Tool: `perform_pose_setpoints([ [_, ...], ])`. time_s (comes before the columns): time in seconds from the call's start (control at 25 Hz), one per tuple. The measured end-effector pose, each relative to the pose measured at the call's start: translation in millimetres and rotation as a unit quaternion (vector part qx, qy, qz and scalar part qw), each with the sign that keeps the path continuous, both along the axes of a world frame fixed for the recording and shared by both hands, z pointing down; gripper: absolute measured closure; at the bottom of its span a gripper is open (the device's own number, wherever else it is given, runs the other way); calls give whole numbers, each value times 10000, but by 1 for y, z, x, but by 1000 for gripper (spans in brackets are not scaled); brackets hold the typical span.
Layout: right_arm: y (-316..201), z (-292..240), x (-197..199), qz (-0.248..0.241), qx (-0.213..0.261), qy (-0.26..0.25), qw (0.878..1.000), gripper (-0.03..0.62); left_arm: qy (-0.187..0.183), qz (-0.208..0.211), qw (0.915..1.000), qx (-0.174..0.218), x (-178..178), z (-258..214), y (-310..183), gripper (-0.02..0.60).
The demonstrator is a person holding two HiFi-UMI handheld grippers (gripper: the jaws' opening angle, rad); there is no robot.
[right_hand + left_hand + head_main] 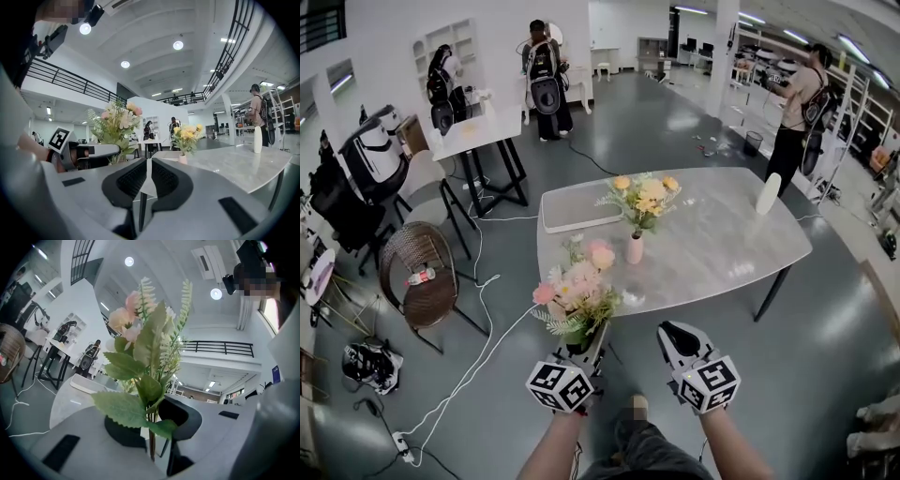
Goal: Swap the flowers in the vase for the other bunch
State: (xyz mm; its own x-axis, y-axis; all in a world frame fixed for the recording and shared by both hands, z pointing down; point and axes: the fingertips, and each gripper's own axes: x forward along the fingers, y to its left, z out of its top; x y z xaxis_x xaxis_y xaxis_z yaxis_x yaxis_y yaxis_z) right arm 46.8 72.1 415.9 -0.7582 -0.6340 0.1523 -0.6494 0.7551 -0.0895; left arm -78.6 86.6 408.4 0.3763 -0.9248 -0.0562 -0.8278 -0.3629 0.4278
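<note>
Held pink-and-cream artificial flower bunch (577, 286) upright, stems clenched in left gripper (589, 349), ready for small pink ceramic vase (635, 249), on grey oval table (722, 253), with yellow flower bunch (645, 197) inside; right gripper (673, 336) closed, empty

Readable text: none in any view.
Left marker cube (560, 386), before the near edge of the table (722, 244): black-and-white square codes only, no letters.
Right marker cube (710, 382), beside it: the same.

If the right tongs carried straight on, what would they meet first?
Probably the near edge of the marble table just ahead of the right tongs; height is hard to judge. The pink vase stands further on, slightly off line.
</note>
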Motion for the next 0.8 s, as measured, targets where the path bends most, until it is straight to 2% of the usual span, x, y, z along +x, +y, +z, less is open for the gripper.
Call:
perform_pose_setpoints([
  [0.32, -69, 13, -8, -123, -147, 37, 9998, 557, -104, -30, 9999, 54, -5, 2, -69, 492],
  [0.8, -144, 26, -15, -132, -393, -33, 9991, 557, -145, -187, 9997, -62, -19, 7, -143, 492],
])
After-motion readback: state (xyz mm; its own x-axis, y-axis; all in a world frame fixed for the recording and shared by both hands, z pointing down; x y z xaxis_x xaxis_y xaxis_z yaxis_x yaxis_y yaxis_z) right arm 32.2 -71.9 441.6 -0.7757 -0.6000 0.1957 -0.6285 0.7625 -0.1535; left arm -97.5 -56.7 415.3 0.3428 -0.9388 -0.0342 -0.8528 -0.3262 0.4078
